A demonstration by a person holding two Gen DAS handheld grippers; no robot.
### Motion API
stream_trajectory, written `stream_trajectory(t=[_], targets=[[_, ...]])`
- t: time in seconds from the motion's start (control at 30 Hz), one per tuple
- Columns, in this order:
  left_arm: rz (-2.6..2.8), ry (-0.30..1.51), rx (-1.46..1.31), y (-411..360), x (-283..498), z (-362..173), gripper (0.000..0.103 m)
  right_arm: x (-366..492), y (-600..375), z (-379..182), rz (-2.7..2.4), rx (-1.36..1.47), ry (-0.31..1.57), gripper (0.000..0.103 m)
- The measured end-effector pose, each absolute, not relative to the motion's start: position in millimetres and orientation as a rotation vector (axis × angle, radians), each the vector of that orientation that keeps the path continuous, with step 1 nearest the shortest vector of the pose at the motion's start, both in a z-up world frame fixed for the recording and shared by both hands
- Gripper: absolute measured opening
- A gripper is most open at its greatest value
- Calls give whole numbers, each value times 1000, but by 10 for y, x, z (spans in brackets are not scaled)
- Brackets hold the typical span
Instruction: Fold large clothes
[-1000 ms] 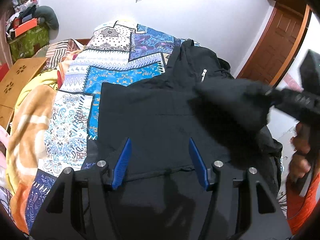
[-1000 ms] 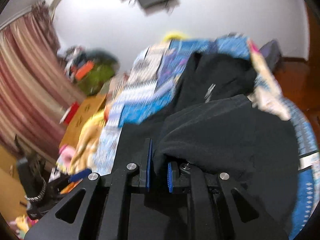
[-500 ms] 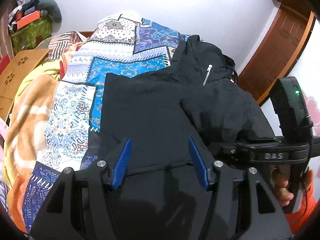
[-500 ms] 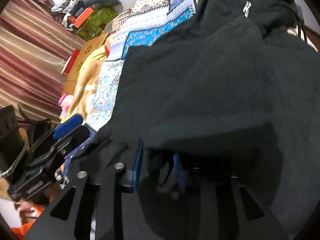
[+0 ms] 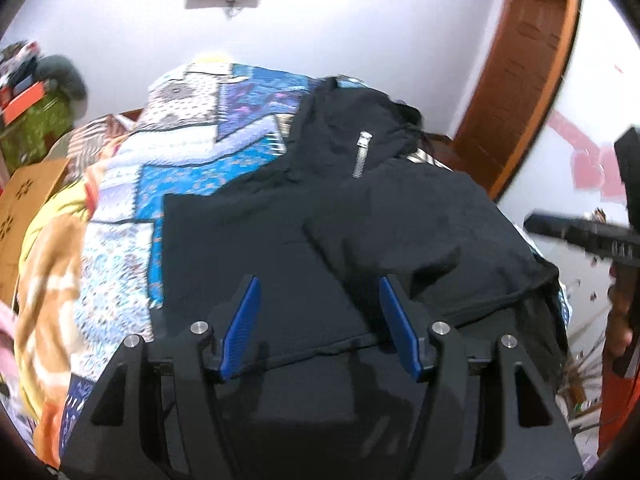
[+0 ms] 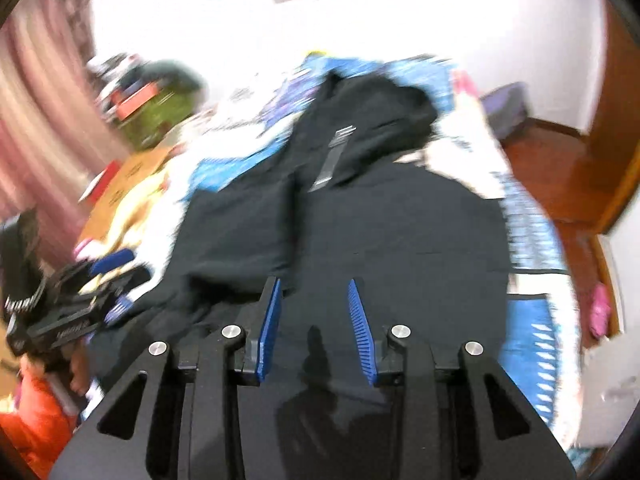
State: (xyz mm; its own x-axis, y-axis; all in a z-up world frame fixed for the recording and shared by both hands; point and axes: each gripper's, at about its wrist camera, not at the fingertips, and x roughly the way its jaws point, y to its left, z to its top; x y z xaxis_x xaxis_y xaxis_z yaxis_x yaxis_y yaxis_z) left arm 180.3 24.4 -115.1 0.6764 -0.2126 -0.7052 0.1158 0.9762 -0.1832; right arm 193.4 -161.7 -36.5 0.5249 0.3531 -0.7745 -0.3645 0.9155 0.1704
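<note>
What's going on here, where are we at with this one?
A person with a handheld gripper in each hand is folding a black hooded jacket spread on a bed with a patchwork quilt. One sleeve lies folded across the front. Both the left gripper and the right gripper are open above the fabric, holding nothing. The jacket's bottom half is not yet folded up.

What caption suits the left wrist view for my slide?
Open left claw hovers over a black zip-up hoodie spread on a blue patchwork bedspread.
</note>
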Motion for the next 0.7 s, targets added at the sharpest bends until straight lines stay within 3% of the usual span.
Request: stream_trajectory(t=[0.53,0.6,0.67,0.7], targets=[[-278,931,-16,-390,2403,-1530,60,1884,-2245,-713,185,38,987,34],[-295,883,-51,-280,2417,-1415,52,1869,-2273,-705,188,49,984,34],[-277,829,-102,-119,2395,-1288,33,1863,-2293,-656,184,45,970,34],[-272,806,-141,11,2382,-1225,29,1873,-2298,-635,181,43,961,34]])
